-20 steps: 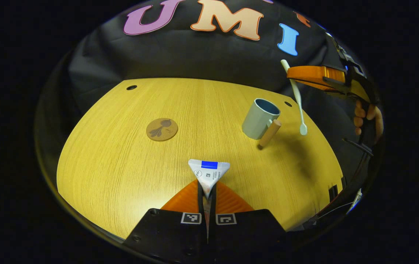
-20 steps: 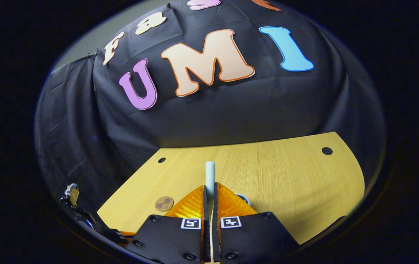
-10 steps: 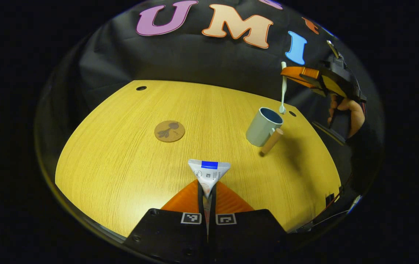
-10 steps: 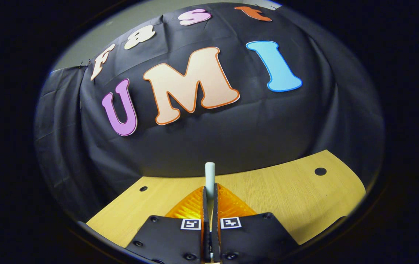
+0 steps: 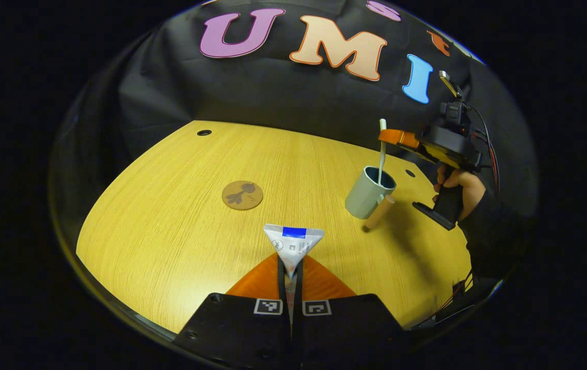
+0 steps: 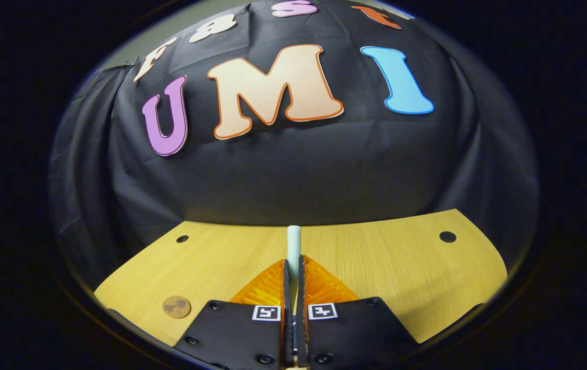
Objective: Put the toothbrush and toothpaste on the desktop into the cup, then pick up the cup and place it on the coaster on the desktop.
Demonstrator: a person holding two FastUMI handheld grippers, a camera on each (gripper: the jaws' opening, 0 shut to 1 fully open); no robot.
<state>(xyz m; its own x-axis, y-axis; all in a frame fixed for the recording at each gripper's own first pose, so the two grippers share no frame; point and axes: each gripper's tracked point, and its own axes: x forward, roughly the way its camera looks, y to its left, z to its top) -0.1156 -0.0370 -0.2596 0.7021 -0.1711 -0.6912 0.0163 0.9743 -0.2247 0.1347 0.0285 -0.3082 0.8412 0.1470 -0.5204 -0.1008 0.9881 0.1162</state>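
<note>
In the left gripper view, the left gripper (image 5: 290, 267) sits low over the near edge of the wooden desktop (image 5: 170, 231), its two fingers pressed together on the toothpaste (image 5: 293, 244), whose flat crimped end fans out just ahead of the tips. Beyond it, left of centre, the round brown coaster (image 5: 242, 195) lies flat on the wood, with bare desktop all around it. Farther right stands the grey-blue cup (image 5: 368, 192), upright, with a tan cylindrical handle (image 5: 379, 212) jutting from its near side down toward the desktop. Two small dark holes (image 5: 204, 132) mark the desktop near its far edge. The right gripper (image 5: 388, 136) hangs above the cup, held by a hand (image 5: 460, 185) in a dark sleeve (image 5: 489, 231); it clamps the white toothbrush (image 5: 381, 151) near the upper end, and the brush hangs upright with its lower end inside the cup's mouth. Whether it touches the bottom cannot be told.

In the right gripper view, the right gripper (image 6: 293, 267) has its fingers closed on the toothbrush (image 6: 293, 244), whose pale end pokes up between the tips. The desktop (image 6: 386, 277) spreads ahead to the black cloth wall (image 6: 293, 174), and the coaster (image 6: 176, 307) lies far to the lower left. The gripper's body hides whatever lies beneath it.
</note>
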